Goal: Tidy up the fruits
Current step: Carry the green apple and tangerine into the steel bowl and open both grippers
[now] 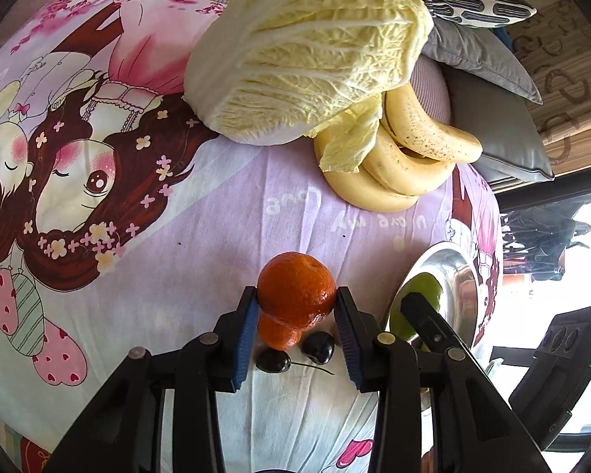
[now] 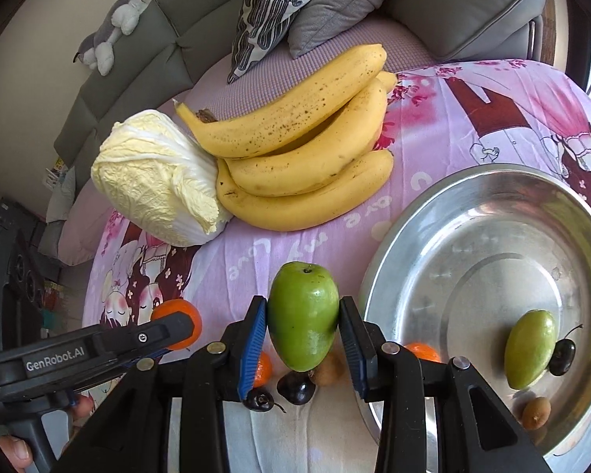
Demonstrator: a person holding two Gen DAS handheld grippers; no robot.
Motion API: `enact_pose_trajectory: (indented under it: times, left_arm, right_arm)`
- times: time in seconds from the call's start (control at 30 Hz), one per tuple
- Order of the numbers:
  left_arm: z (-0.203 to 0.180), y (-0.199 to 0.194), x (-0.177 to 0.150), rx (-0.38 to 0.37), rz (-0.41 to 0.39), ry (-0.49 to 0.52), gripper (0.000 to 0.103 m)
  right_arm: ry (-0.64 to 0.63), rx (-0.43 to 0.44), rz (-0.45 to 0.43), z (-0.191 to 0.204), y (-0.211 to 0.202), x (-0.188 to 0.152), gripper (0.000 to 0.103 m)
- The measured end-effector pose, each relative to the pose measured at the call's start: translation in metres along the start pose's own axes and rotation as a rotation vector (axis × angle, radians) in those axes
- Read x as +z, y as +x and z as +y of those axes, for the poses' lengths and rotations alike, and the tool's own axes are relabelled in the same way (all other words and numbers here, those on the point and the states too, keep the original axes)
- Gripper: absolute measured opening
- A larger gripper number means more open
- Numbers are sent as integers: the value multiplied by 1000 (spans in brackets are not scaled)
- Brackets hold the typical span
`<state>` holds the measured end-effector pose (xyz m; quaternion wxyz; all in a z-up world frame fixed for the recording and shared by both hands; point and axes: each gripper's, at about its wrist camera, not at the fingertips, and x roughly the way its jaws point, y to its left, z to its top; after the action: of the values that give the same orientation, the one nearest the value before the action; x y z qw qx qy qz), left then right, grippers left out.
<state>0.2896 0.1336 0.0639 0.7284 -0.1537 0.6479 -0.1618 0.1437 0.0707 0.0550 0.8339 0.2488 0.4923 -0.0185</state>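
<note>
One orange (image 1: 297, 289) is gripped by the left gripper (image 1: 297, 329) and one green fruit (image 2: 303, 315) by the right gripper (image 2: 302, 339), both above the bed (image 1: 201, 236). In the metal bowl (image 2: 488, 213) near the bed's edge, one green fruit (image 2: 530, 349), one cherry (image 2: 563, 356) and one small brown fruit (image 2: 536, 412) are counted; four bananas (image 2: 307, 149) and one cabbage (image 2: 157, 177) lie farther back.

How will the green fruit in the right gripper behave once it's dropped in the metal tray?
The green fruit looks smooth, glossy and egg-shaped, so it may slip between the pads of the right gripper. On the tray, a bare shiny surface, it will probably roll or rock before settling. It looks firm, so bruising seems unlikely.
</note>
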Motion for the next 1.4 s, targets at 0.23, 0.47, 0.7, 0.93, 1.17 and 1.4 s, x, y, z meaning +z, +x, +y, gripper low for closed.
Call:
enact_pose_trajectory:
  times: [0.23, 0.47, 0.7, 0.93, 1.17, 1.4]
  left_arm:
    - [-17, 6, -5, -5, 18, 39, 40]
    - [-54, 21, -16, -10, 36, 121, 40]
    - [-91, 44, -15, -17, 77, 198, 40]
    - [-119, 69, -20, 30, 115, 256, 40]
    - [-136, 82, -22, 66, 110, 296, 40]
    - [-146, 93, -24, 92, 113, 321, 41]
  right_arm:
    - [60, -67, -27, -34, -12, 9, 40]
    - [172, -160, -64, -89, -31, 16, 40]
    - [242, -222, -77, -129, -44, 19, 40]
    - [252, -252, -44, -145, -37, 20, 40]
    - [254, -241, -25, -147, -31, 21, 40]
    - [263, -257, -9, -151, -29, 21, 40]
